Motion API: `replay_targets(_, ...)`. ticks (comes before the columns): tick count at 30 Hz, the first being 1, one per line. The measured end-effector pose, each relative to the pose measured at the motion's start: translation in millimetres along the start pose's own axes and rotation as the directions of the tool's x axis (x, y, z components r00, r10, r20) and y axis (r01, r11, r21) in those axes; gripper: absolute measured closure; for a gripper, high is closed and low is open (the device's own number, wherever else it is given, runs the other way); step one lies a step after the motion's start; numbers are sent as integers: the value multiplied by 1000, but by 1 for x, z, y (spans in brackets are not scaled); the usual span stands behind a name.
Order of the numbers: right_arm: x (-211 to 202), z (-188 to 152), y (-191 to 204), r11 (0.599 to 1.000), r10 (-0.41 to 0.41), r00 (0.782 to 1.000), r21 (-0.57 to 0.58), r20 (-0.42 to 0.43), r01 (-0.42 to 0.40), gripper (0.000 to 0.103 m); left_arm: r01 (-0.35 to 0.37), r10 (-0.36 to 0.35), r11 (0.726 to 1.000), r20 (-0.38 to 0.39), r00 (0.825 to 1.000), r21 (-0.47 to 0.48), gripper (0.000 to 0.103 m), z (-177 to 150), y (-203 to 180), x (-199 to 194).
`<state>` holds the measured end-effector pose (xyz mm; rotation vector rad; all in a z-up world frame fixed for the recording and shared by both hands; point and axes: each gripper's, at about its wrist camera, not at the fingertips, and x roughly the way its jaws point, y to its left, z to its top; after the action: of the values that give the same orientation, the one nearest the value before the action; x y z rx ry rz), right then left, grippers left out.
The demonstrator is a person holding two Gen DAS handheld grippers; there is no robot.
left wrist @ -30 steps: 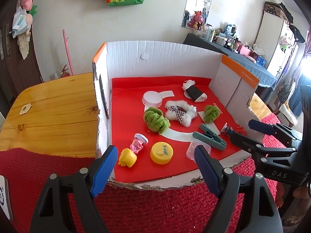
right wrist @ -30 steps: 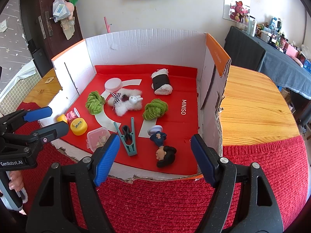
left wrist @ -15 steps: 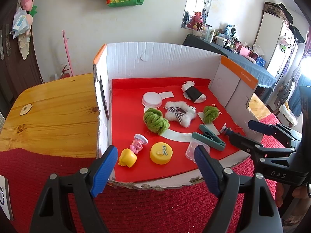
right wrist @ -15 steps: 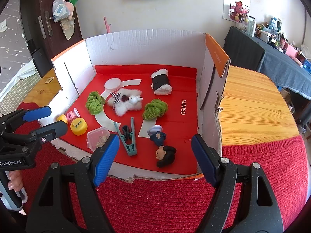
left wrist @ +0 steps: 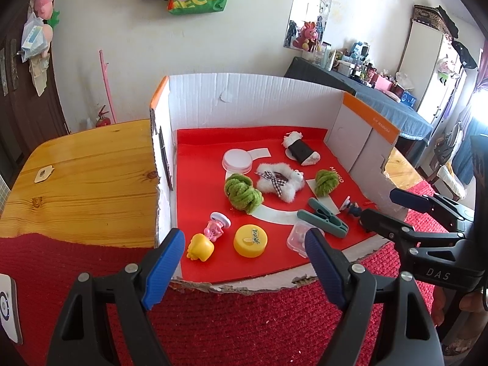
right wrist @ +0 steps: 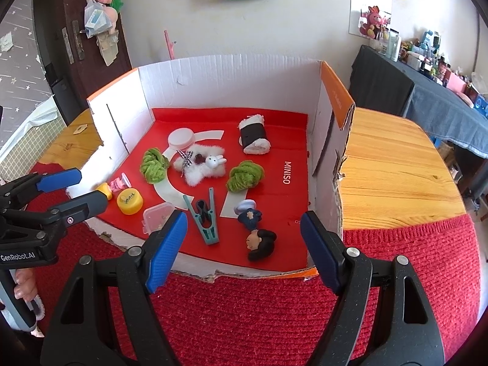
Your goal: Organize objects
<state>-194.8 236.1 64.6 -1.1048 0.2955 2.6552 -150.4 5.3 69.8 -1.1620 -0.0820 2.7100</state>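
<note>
An open cardboard box with a red floor holds small items: a yellow round tin, a yellow toy, a pink figure, two green yarn knots, a white fluffy bunny clip, a teal clothespin, a clear small box, a sushi plush and a dark-haired doll. My left gripper and right gripper both hover open before the box's torn front edge, holding nothing.
The box sits on a wooden table partly covered by a red knitted cloth. A white round lid lies near the box's back. A cluttered dark table stands behind at the right.
</note>
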Motion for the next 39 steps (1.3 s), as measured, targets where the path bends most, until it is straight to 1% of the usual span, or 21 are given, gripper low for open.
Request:
replay_targets(5, -13, 0, 5, 1000, 2, 1000, -5, 20, -2, 27, -1, 1, 1000, 16, 1000, -2, 20, -2, -3, -12)
replay_targets(6, -17, -1, 6, 1000, 2, 1000, -6, 23, -2, 25, 0, 0, 1000, 19, 1000, -3, 20, -3, -3, -14)
replay_targets(7, -20, -2, 7, 1000, 3, 1000, -7, 26, -3, 20, 0, 0, 1000, 21, 1000, -4, 19, -4, -3, -16)
replay_targets(8, -23, -3, 8, 1000, 6, 999, -8, 31, -5, 18, -2, 2, 1000, 24, 1000, -6, 16, -6, -4, -20)
replay_targets(11, -32, -8, 11, 1000, 8, 999, -6, 41, -8, 17, -7, 7, 1000, 40, 999, -15, 15, -12, -5, -29)
replay_targets(12, -35, -10, 12, 1000, 7, 999, -6, 41, -7, 14, -10, 10, 1000, 42, 999, -18, 15, -15, -5, -32)
replay_targets(13, -37, -12, 12, 1000, 3, 999, -2, 41, -3, 11, -14, 15, 1000, 44, 999, -21, 13, -17, -5, -34)
replay_targets(16, -42, -21, 13, 1000, -1, 999, 6, 42, 1, 9, -32, 34, 999, 44, 998, -33, 9, -27, -4, -39)
replay_targets(20, -42, -36, 14, 1000, -11, 1000, 26, 17, 11, 6, -58, 60, 997, 31, 998, -56, 3, -42, -2, -37)
replay_targets(23, -34, -47, 14, 999, -21, 1000, 39, -15, 21, 5, -79, 79, 994, 6, 997, -72, 0, -53, 1, -30)
replay_targets(27, -18, -58, 9, 997, -44, 997, 62, -69, 48, 5, -106, 103, 990, -41, 994, -89, 0, -63, 6, -14)
replay_targets(32, 3, -67, 3, 993, -62, 987, 86, -147, 76, 5, -138, 128, 986, -98, 987, -98, 0, -72, 9, 5)
replay_targets(33, 5, -68, 3, 993, -70, 986, 83, -152, 83, 5, -143, 131, 985, -109, 985, -102, 0, -74, 10, 9)
replay_targets(35, 6, -70, 8, 993, -103, 984, 49, -147, 112, 4, -168, 159, 982, -98, 982, -87, 0, -75, 8, 11)
replay_targets(39, 8, -71, 7, 992, -107, 983, 56, -149, 117, 0, -196, 189, 979, -100, 977, -63, 0, -76, 4, 15)
